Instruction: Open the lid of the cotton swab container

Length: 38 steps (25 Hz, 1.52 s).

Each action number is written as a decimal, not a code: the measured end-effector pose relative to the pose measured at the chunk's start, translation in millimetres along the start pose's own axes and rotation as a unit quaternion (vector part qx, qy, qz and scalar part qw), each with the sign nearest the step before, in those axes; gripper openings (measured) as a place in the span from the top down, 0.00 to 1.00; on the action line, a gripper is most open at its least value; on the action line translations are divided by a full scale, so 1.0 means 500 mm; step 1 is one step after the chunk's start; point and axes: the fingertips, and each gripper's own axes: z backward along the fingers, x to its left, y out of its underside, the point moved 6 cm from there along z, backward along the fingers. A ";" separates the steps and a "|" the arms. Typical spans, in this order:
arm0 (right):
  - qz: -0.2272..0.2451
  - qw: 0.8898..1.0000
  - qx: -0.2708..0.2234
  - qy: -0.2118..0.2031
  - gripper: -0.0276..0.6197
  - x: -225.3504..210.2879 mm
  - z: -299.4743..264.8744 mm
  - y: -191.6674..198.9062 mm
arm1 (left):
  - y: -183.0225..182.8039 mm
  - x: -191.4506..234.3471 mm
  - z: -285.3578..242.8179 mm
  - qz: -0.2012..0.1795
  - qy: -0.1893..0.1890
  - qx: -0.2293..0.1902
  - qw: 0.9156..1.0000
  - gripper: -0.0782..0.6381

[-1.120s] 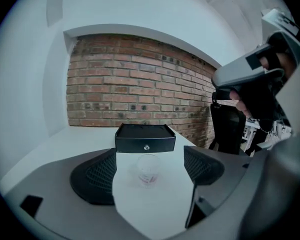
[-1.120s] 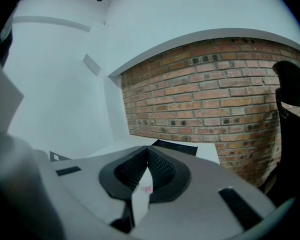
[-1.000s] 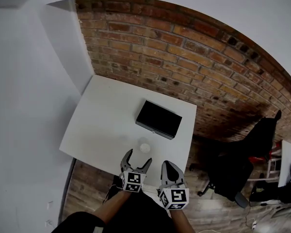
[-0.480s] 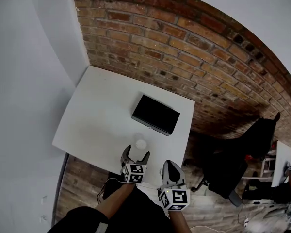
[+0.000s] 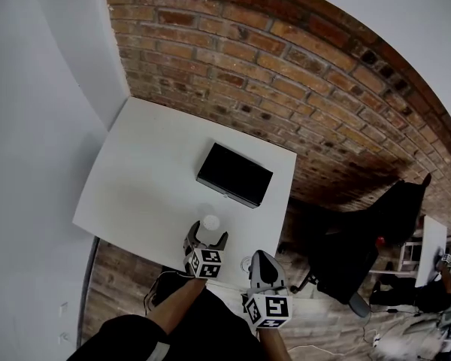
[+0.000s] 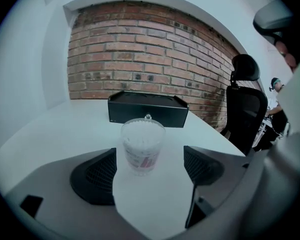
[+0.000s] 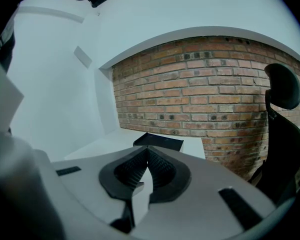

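Note:
A clear round cotton swab container [image 6: 142, 146] with a small knob on its lid stands on the white table [image 6: 50, 129], near the front edge [image 5: 210, 222]. My left gripper [image 5: 205, 238] is open, its jaws on either side of the container without touching it; in the left gripper view [image 6: 149, 168] the container sits just ahead of the gap. My right gripper [image 5: 262, 260] hangs shut and empty to the right of it, over the table's front edge, and its pads [image 7: 157, 169] meet in the right gripper view.
A black box [image 5: 234, 174] lies on the table behind the container. A brick wall [image 5: 286, 74] runs behind the table. A black office chair [image 5: 361, 254] stands to the right. A white wall [image 5: 30, 126] is on the left.
The left gripper has moved forward and down, so its open jaws now flank the container. The right gripper has barely shifted and stays shut.

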 end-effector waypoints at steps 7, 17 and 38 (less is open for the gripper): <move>-0.010 1.000 0.004 0.023 0.93 -0.031 0.011 0.006 | 0.009 -0.006 -0.025 -0.011 -0.005 0.021 1.000 0.32; -0.033 0.999 0.004 0.036 0.93 -0.045 0.024 0.014 | 0.014 0.018 -0.049 -0.015 -0.027 0.032 0.999 0.32; -0.055 0.997 0.002 0.047 0.93 -0.037 0.031 0.023 | 0.023 0.023 -0.048 -0.066 -0.003 0.044 0.997 0.52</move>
